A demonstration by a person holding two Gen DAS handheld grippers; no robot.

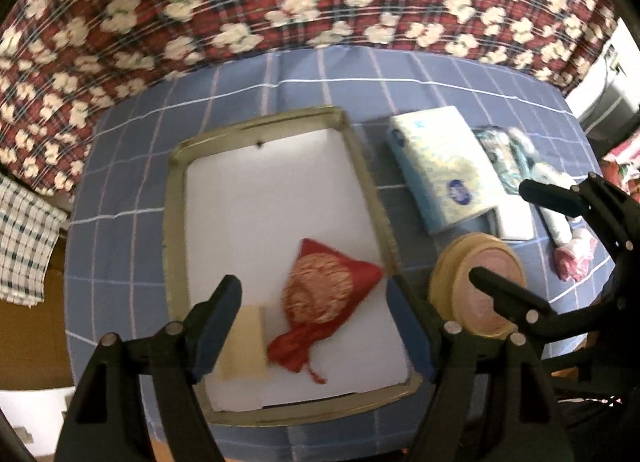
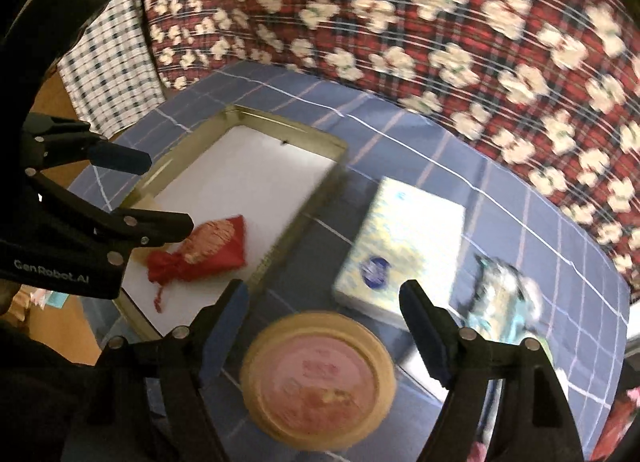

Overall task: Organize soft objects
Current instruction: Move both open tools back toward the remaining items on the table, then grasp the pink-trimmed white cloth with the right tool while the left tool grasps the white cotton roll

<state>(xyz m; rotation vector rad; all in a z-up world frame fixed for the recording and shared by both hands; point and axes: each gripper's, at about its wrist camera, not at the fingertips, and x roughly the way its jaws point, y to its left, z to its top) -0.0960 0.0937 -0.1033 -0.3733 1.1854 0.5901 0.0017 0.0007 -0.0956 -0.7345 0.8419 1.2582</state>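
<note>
A red drawstring pouch (image 1: 324,298) with gold embroidery lies in a white-lined tray (image 1: 256,186), next to a cream foam block (image 1: 244,346). My left gripper (image 1: 316,326) hangs open and empty above the tray's near end. The pouch (image 2: 212,248) and tray (image 2: 256,166) also show in the right wrist view. My right gripper (image 2: 324,298) is open and empty above a round pink-lidded tin (image 2: 320,378), which also shows in the left wrist view (image 1: 476,282). A tissue pack (image 2: 404,250) and a teal patterned soft item (image 2: 500,298) lie beyond it.
A blue checked cloth (image 1: 120,222) covers the round table. A red floral quilt (image 1: 280,2) lies behind it. A white and pink soft item (image 1: 568,246) lies at the table's right edge. The right gripper's fingers (image 1: 552,198) show in the left wrist view.
</note>
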